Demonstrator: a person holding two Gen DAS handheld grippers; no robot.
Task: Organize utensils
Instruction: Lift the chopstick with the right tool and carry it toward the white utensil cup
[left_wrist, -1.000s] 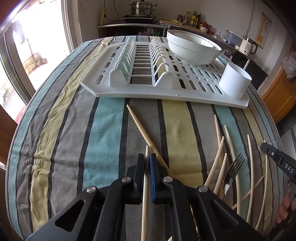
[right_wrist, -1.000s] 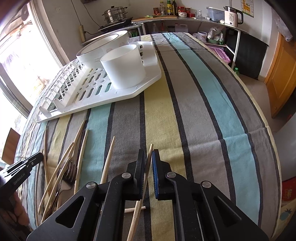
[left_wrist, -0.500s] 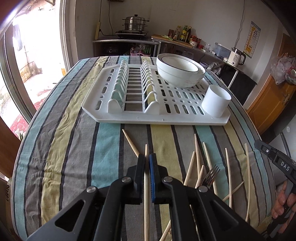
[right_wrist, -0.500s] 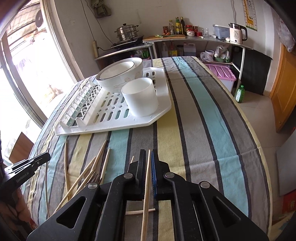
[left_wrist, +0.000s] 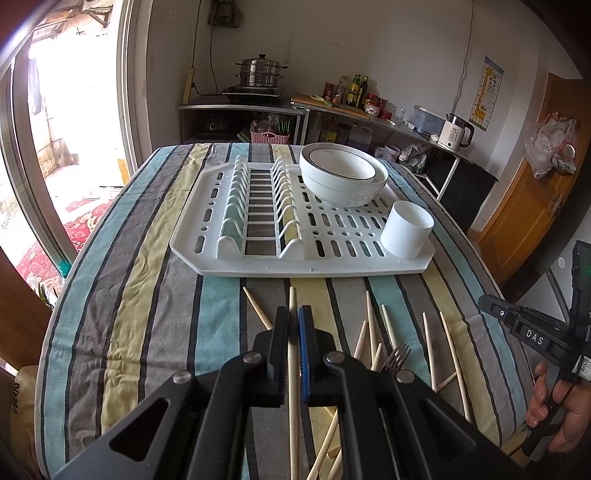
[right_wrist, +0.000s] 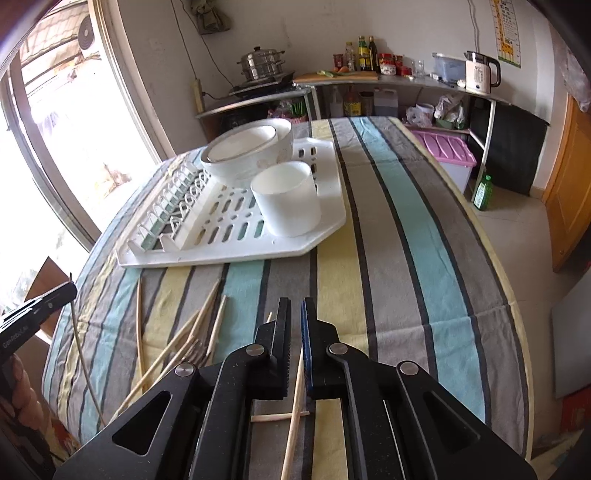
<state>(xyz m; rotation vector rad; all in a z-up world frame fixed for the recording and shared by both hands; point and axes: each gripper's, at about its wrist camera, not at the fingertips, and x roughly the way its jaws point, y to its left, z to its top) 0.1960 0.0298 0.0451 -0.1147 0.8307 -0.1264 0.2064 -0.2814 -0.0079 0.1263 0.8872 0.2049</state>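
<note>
My left gripper is shut on a wooden chopstick and holds it above the striped tablecloth. My right gripper is shut on another chopstick, held low in the jaws and raised over the table. Several loose chopsticks and a metal fork lie scattered on the cloth before the white dish rack. A white utensil cup stands at the rack's near right corner; it also shows in the right wrist view.
Stacked white bowls sit on the rack behind the cup. The rack's plate slots are at its left. The table edge drops off to the right. A kitchen counter with bottles and a kettle stands behind.
Both grippers have risen and pulled back from the table, each carrying its chopstick; the rack and cup now look farther away and lower in both views.
</note>
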